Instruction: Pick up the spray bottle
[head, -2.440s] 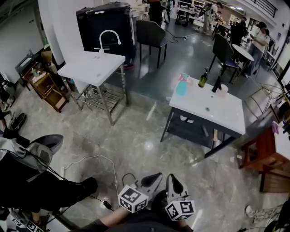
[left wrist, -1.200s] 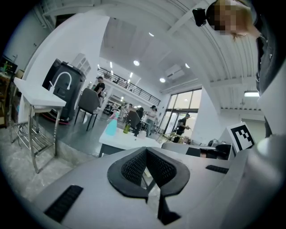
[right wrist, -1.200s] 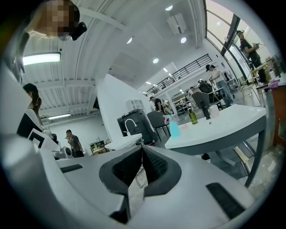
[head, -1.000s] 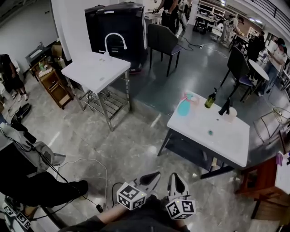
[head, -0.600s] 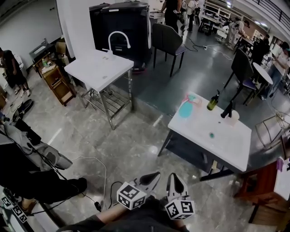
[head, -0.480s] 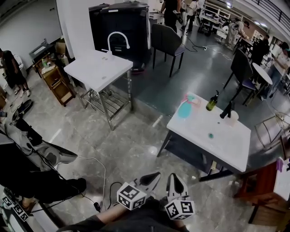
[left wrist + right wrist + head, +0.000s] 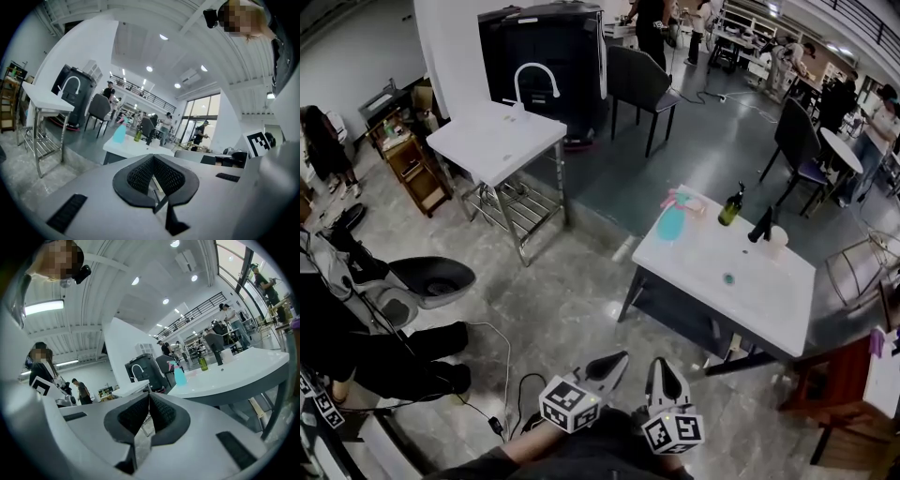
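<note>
1. At the far left of the head view stood the sink table (image 7: 492, 141) with its arched faucet (image 7: 534, 80), which had no part in our task.
2. Our left gripper (image 7: 617, 360) was held low in front of us. Its own view showed the ribbed pads (image 7: 140, 171) pressed together with nothing between them.
3. Just beside it, our right gripper (image 7: 660, 367) was also closed and empty, pointing toward the white table (image 7: 741, 300).
4. The teal spray bottle (image 7: 670, 220) stood upright on the near-left corner of that table, well apart from both grippers. It also showed beyond the jaws in the left gripper view (image 7: 120, 132) and the right gripper view (image 7: 179, 376).
5. Over the last couple of seconds the table and bottle had drifted lower in the head view, so we judged we had been walking toward them.
6. Further right on the table stood a green glass bottle (image 7: 730, 206), a dark bottle (image 7: 760, 225) and a pale cup (image 7: 775, 241).
7. We judged the approach unfinished: we had yet to close in and open one gripper.
</note>
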Demonstrator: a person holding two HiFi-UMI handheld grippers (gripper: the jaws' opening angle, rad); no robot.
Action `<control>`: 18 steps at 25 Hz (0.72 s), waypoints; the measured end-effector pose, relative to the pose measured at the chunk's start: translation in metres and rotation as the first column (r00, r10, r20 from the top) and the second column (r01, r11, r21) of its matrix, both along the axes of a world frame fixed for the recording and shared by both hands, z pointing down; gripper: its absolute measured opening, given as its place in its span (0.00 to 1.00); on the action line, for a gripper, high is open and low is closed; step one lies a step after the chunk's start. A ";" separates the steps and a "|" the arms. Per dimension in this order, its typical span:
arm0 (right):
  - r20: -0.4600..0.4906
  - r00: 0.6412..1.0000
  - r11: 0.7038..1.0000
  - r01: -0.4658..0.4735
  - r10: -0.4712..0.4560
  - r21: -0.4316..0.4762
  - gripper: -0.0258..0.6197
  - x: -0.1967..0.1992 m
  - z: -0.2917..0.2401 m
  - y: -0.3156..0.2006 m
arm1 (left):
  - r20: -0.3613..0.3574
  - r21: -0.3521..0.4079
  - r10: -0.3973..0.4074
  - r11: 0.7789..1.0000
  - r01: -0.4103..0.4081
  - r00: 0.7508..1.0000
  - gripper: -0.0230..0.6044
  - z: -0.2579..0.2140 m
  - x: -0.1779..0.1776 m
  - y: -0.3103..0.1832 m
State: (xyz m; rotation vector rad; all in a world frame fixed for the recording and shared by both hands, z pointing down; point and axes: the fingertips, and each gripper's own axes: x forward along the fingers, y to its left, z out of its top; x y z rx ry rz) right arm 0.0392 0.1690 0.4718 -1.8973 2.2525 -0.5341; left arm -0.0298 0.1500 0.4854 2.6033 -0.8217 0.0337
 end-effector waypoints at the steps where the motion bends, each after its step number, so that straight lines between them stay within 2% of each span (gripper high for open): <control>1: 0.007 1.000 1.000 -0.001 0.001 -0.004 0.05 0.002 0.001 0.001 | 0.003 -0.005 -0.005 1.000 0.005 1.000 0.04 0.001 0.002 0.000; 11: 0.042 0.999 0.999 0.020 -0.019 -0.026 0.05 0.013 0.008 0.008 | 0.035 -0.037 -0.002 0.999 0.004 0.999 0.04 0.007 0.018 0.009; 18: 0.055 0.998 1.000 -0.005 0.006 -0.031 0.05 0.023 0.012 -0.007 | 0.033 -0.041 0.027 0.999 -0.026 0.999 0.04 0.010 0.028 -0.004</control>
